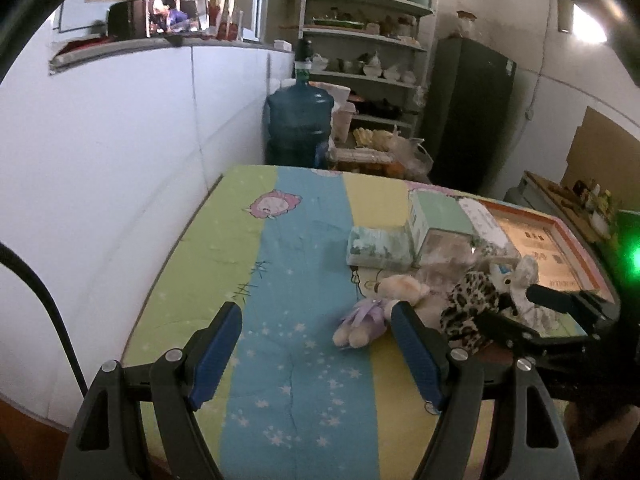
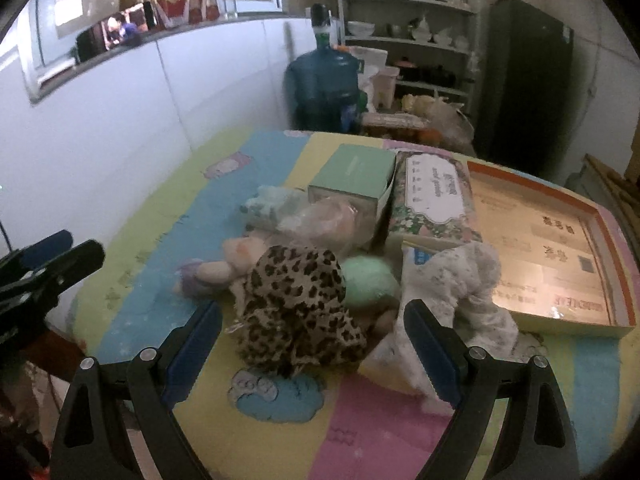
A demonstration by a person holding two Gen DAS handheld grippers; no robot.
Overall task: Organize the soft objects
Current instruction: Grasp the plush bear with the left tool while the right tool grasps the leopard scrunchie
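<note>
Tongs of both hands stand spread, gripping nothing. Left tongs (image 1: 316, 344) hover over bare tablecloth (image 1: 296, 248), with the small teddy bear (image 1: 374, 312) just inside the right finger. Right tongs (image 2: 312, 344) frame the leopard-print cloth (image 2: 298, 304); a white cloth (image 2: 460, 288) touches the right finger, a green, possibly plush ball (image 2: 368, 284) lies beyond, and the open orange-rimmed box (image 2: 608, 264) sits farther right.

Behind the bench (image 2: 280, 432) stands a blue water jug (image 2: 323, 80); right of the jug, a shelf rack (image 2: 408, 40), then a dark fridge (image 2: 524, 80).
</note>
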